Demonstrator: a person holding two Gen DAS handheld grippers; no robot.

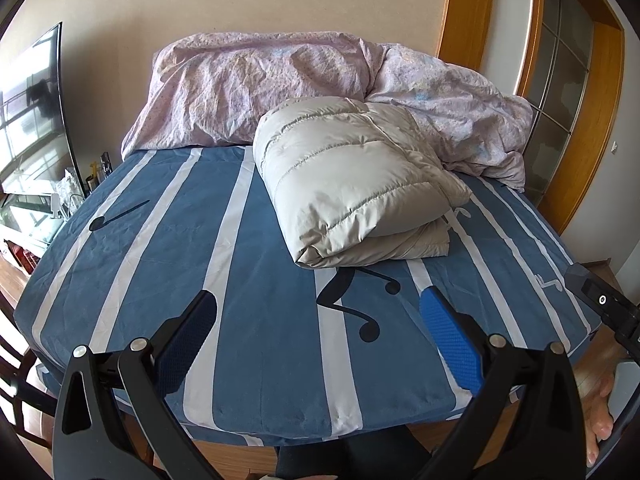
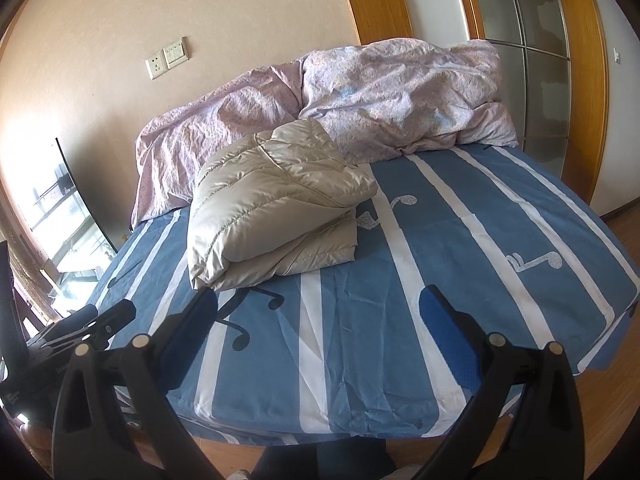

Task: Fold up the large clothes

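Observation:
A beige quilted down jacket [image 1: 352, 184] lies folded into a thick bundle on the blue and white striped bed sheet [image 1: 260, 280]. It also shows in the right wrist view [image 2: 272, 208]. My left gripper [image 1: 320, 316] is open and empty, held above the near edge of the bed, well short of the jacket. My right gripper [image 2: 320, 312] is open and empty too, above the near edge, with the jacket ahead and to its left. The right gripper's body shows at the right edge of the left wrist view [image 1: 604, 304].
A crumpled pink duvet [image 1: 280, 84] is heaped along the wall at the head of the bed. A television [image 1: 32, 112] stands left of the bed. A wooden framed glass door [image 2: 536, 60] is at the right. Wooden floor [image 2: 624, 232] surrounds the bed.

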